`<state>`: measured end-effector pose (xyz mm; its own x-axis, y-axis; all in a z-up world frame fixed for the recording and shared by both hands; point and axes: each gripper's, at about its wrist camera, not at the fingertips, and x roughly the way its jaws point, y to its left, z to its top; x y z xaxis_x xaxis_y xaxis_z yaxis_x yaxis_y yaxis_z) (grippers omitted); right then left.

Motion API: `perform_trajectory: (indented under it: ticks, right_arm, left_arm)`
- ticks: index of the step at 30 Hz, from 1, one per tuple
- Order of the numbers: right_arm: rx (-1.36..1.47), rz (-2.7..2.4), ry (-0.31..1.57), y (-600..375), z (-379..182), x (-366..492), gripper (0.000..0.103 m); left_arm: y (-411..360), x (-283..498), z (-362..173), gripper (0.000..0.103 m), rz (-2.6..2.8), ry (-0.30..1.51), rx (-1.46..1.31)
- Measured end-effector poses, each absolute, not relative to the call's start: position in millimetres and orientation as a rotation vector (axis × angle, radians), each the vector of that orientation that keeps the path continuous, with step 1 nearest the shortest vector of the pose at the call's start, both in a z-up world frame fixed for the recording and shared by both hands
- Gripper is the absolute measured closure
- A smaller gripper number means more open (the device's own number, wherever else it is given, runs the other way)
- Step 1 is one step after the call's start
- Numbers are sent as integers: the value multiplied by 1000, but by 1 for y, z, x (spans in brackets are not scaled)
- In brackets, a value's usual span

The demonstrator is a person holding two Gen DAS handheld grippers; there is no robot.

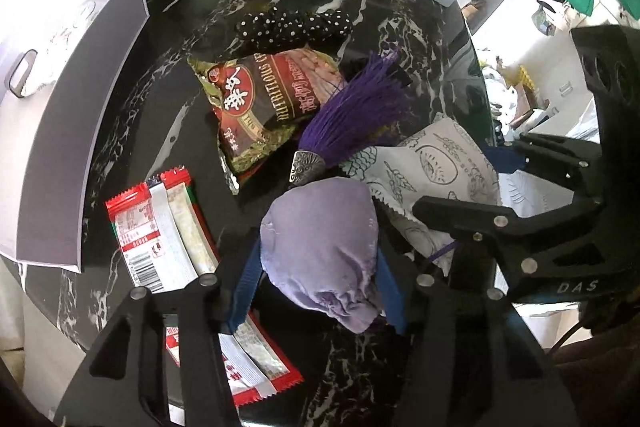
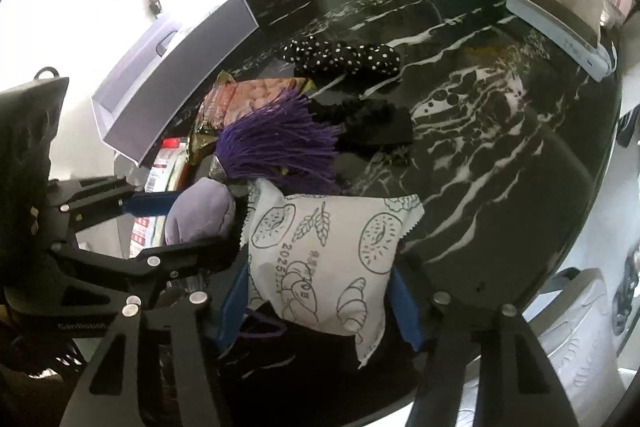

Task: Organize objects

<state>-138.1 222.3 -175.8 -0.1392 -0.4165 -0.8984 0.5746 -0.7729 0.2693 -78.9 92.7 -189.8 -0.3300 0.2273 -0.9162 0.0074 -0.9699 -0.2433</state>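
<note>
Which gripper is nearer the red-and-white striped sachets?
Left. The left gripper, pads on the lilac pouch, sits right beside the sachets. The right gripper, around the white pastry-print packet, is farther off.

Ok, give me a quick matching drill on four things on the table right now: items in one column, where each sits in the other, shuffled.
Items:
1. lilac pouch
2. white packet
3. dotted band
4. red sachet

Places:
A. far, behind the snack bag
B. between the left tool fingers
C. near the grey box
D. between the right tool fingers

Pairs: 1-B, 2-D, 3-A, 4-C
</note>
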Motion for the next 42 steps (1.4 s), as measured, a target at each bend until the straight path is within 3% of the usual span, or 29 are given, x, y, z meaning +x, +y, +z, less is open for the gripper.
perform_trajectory:
  ticks: [13, 42]
  right_arm:
    - [1493, -1981, 109, 238, -152, -127, 42]
    - [1304, -2194, 25, 251, -26, -87, 42]
  left_arm:
    - [93, -83, -161, 53, 2423, -321, -1714]
    - [88, -68, -2, 53, 2517, -157, -1452]
